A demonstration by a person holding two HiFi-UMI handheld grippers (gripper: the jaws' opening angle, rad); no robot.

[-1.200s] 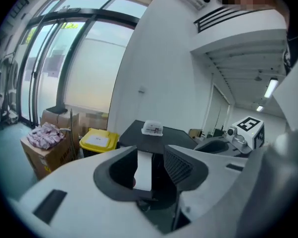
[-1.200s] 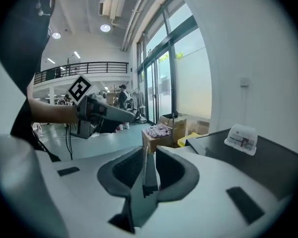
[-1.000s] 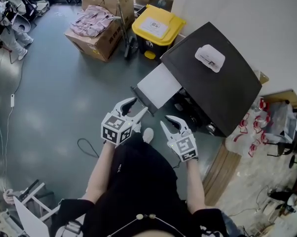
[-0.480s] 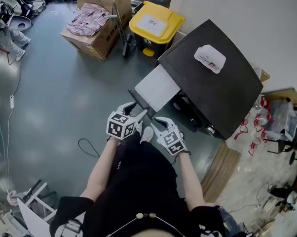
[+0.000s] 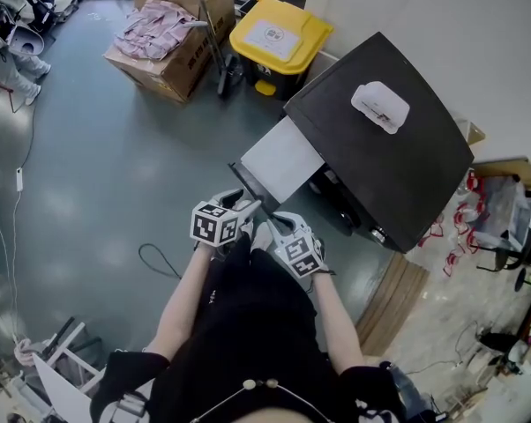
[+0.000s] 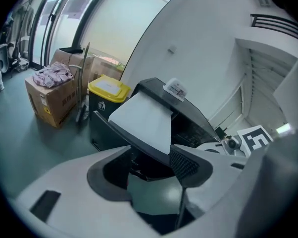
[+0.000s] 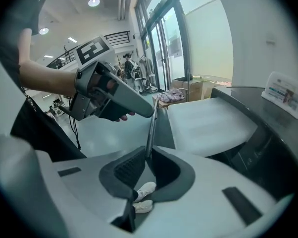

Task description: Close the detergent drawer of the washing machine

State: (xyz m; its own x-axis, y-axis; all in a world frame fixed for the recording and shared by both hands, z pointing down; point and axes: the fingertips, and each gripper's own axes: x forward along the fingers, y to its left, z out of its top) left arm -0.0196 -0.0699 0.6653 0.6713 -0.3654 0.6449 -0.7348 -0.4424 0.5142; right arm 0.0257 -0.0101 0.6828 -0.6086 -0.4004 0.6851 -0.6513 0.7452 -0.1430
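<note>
Right claw (image 7: 148, 155): jaws drawn nearly together on the thin dark front lip (image 7: 151, 125) of the detergent drawer (image 7: 208, 123). They have just been closing, and the pads appear to pinch the lip, though firm contact is not certain from this angle. Left claw (image 6: 151, 157): spread to its widest, having opened slightly further. It straddles the same lip (image 6: 129, 138) without pressing on it. In my judgement, both claws sit at the lip because it is the natural surface to push on. The drawer (image 5: 283, 159) stands fully pulled out from the black washing machine (image 5: 380, 161), its pale top exposed, so closing has not begun. Beyond it stand a yellow-lidded bin (image 5: 279, 38) and a cardboard box (image 5: 164, 55) holding clothing. Against the earlier frames, both claws have dropped and converged from well apart to side by side at the lip. The drawer appears to project as far as before.
</note>
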